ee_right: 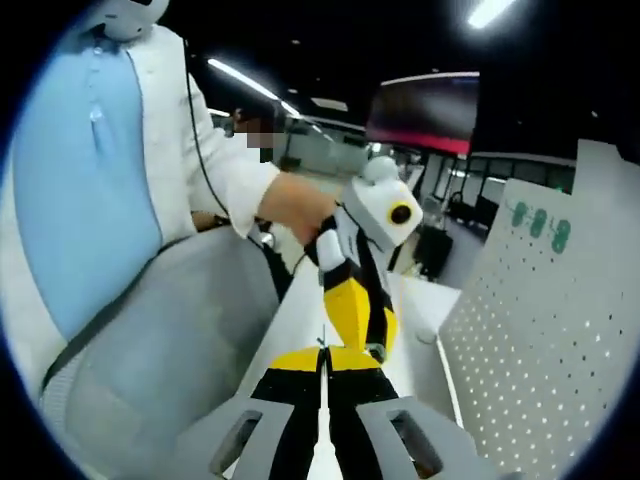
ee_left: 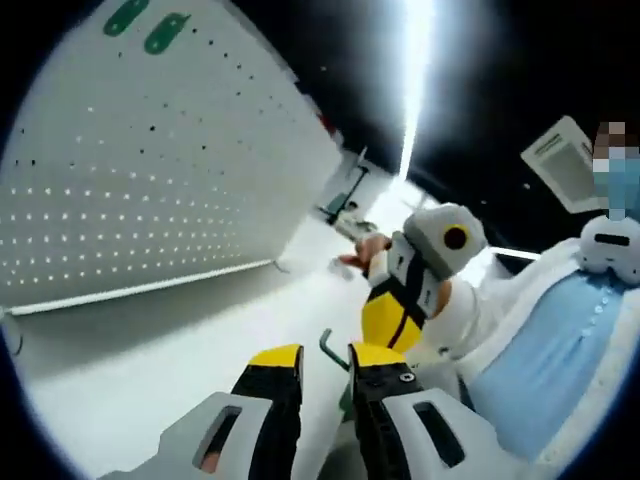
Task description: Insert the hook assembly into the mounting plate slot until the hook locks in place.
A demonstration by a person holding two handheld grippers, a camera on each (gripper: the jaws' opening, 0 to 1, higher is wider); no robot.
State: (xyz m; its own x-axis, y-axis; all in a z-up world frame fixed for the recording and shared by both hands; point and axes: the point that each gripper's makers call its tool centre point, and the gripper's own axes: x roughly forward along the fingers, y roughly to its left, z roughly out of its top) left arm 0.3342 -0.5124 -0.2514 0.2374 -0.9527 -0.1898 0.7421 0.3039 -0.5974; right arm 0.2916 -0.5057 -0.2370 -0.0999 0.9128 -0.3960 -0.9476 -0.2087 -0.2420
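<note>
Both hand-held grippers over the white desk [ee_left: 150, 380], perforated white pegboard mounting plate [ee_left: 140, 160] upright on it.
Left hand-held gripper [ee_left: 325, 368]: yellow-tipped jaws spread, dark green metal hook [ee_left: 331, 350] between and just past the tips. Right hand-held gripper [ee_right: 323, 362]: jaws pressed together, tips touching, nothing visibly pinched. Pegboard well apart from the hook, to the right in the right gripper view.

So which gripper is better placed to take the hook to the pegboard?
Probably left: the green hook lies just ahead of the left gripper's open jaws, facing the pegboard. The right gripper looks shut.
</note>
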